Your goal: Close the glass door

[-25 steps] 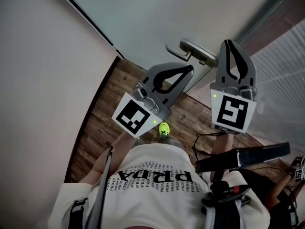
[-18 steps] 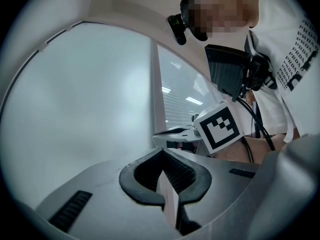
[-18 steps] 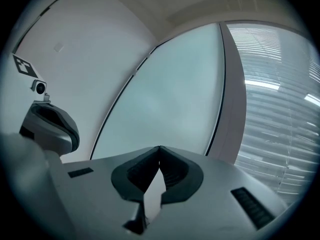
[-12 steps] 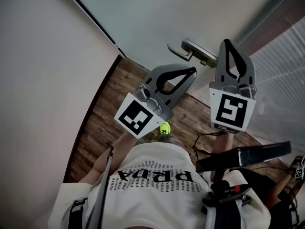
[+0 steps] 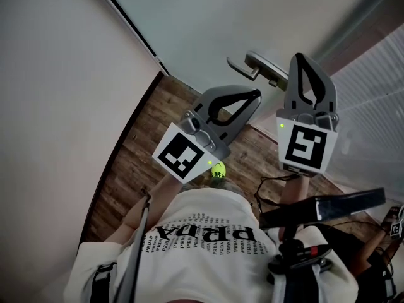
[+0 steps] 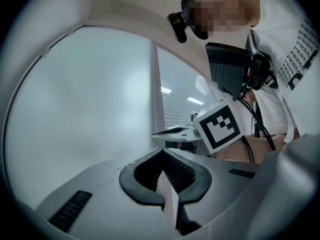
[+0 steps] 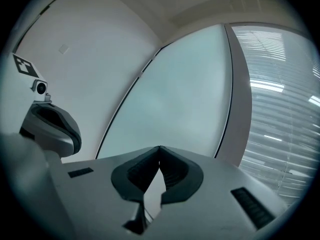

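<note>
Corridor corner, wood floor (image 5: 158, 128), pale wall (image 5: 57, 74) at left.

- Left tongs (image 5: 255, 96): clenched, tips together, nothing between them. Held low, pointing toward the door, tip just below the handle and apart from it.
- Right tongs (image 5: 302, 56): clenched, tips meeting, nothing held. Raised beside the left pair, tip just right of the handle's base; contact cannot be told.
- Handle (image 5: 260, 65): metal lever on the door's edge, lying between the two tips in the head view.
- Door (image 5: 240, 11): frosted glass pane straight ahead of both tongs, filling the middle of the right gripper view, with a dark edge along its left side against the wall.
- Post (image 7: 241, 104): grey upright along the pane's right side.
- Blinds (image 5: 379, 93): white slats right of the post.
</note>
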Available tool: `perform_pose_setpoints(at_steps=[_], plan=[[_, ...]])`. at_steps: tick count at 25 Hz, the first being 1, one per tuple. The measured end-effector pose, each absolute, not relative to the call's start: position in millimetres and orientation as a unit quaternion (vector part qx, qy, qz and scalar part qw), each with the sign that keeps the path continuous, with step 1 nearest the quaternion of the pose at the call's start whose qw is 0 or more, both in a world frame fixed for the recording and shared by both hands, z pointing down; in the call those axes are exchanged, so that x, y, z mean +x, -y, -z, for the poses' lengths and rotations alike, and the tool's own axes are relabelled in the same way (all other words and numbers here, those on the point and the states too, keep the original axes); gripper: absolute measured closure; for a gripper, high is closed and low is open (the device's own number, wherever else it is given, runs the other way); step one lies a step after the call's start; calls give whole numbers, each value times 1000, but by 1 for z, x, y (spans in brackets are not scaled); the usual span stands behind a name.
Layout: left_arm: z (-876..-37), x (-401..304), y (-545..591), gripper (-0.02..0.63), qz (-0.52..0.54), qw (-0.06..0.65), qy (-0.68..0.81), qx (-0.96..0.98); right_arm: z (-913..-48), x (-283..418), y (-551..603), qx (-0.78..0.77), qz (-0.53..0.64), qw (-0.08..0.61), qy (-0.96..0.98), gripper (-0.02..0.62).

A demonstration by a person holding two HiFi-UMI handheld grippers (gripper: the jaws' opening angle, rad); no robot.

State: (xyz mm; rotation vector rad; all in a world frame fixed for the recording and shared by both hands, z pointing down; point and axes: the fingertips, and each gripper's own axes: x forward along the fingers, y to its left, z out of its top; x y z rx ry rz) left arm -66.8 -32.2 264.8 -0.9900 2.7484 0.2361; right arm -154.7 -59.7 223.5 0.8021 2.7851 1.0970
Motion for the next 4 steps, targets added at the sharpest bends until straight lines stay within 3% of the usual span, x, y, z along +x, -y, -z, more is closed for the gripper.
perform_pose_setpoints(at_steps=[4], plan=[[-267,-64,35,612,-80,104,-933,-335,-226,-153,62,261,-357,20,-897,597]])
